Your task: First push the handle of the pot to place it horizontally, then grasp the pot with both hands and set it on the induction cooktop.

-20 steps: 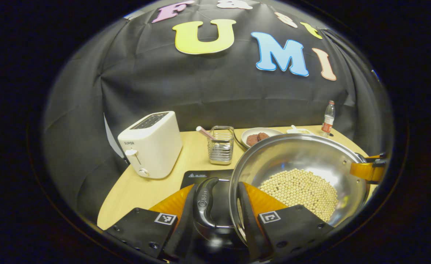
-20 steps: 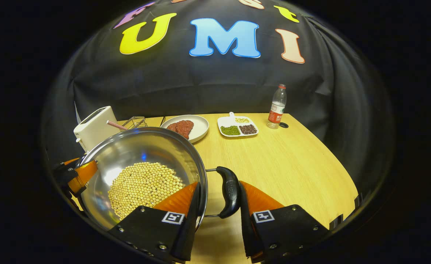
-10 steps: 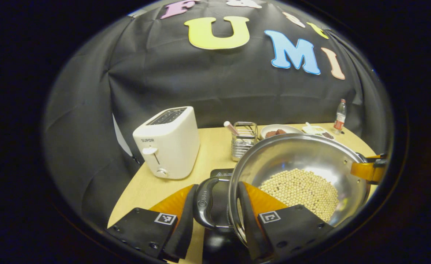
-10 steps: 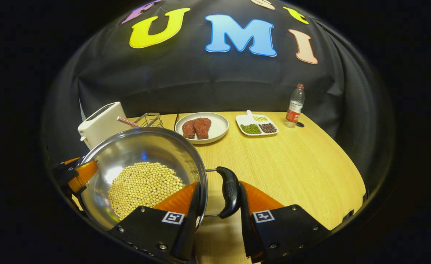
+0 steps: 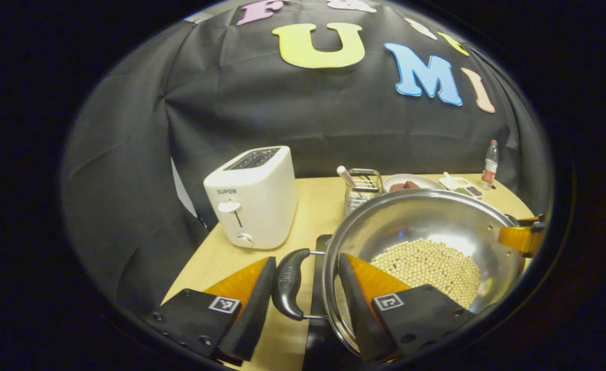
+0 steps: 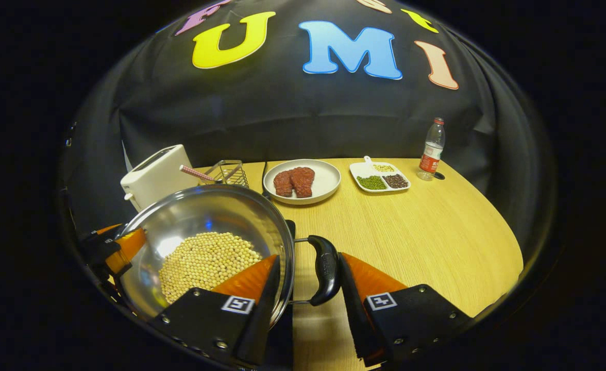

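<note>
A steel pot holding soybeans sits over the black induction cooktop. My left gripper straddles the pot's left black handle and rim, with one finger outside the handle and one inside the pot. Its jaws stand slightly apart from both. In the right gripper view the pot is at lower left. My right gripper straddles the right handle the same way, with its jaws loosened. The cooktop shows dark under the rim.
A white toaster stands to the left of the cooktop, with a wire holder behind the pot. On the wooden table farther back are a plate of meat, a divided dish and a bottle.
The pot and both grippers moved left until the pot was over the cooktop. The fingers of both grippers have spread a little around the handles.
</note>
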Demonstrator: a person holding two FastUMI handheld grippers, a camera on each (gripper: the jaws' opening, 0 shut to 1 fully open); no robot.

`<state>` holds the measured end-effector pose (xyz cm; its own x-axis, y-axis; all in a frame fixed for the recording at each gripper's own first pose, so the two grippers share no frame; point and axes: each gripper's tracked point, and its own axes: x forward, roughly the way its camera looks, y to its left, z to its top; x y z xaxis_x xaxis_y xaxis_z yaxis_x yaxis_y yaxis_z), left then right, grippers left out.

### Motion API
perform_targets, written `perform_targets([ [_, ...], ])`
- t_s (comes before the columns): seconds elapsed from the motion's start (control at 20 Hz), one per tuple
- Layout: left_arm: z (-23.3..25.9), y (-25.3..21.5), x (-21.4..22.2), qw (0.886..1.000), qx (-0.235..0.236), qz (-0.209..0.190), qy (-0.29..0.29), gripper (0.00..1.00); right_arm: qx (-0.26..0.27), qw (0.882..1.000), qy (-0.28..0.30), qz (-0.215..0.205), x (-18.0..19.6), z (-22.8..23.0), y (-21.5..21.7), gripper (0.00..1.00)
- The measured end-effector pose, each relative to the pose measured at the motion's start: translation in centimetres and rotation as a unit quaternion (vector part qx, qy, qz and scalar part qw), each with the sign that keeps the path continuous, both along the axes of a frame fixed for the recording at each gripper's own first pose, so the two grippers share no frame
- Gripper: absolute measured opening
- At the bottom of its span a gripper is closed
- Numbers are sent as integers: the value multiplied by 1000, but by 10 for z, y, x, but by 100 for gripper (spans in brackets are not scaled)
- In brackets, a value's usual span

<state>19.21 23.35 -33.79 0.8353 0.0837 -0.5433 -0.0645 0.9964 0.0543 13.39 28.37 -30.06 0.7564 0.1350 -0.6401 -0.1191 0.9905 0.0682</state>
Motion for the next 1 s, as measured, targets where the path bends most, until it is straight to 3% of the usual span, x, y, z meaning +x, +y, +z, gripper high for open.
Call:
perform_targets([
  [0.05,9,-2,1,1000,6,-1,-13,90,-5,1000,-17,-3,1,9,-8,73],
  [0.1,22,-6,1,1000,11,-2,-28,99,-6,999,-35,0,6,20,-13,100],
  [0.45,133,-64,-28,991,17,-11,-134,98,-21,990,-137,2,-12,94,-77,98],
  [0.65,192,-114,-63,985,-16,-9,-170,98,-15,983,-184,11,-44,140,-115,97],
  [0.9,249,-180,-112,978,-21,-27,-207,94,-18,977,-212,29,-87,175,-169,97],
  [1.0,263,-202,-133,976,-19,-31,-216,97,-15,974,-226,29,-103,189,-186,97],
])
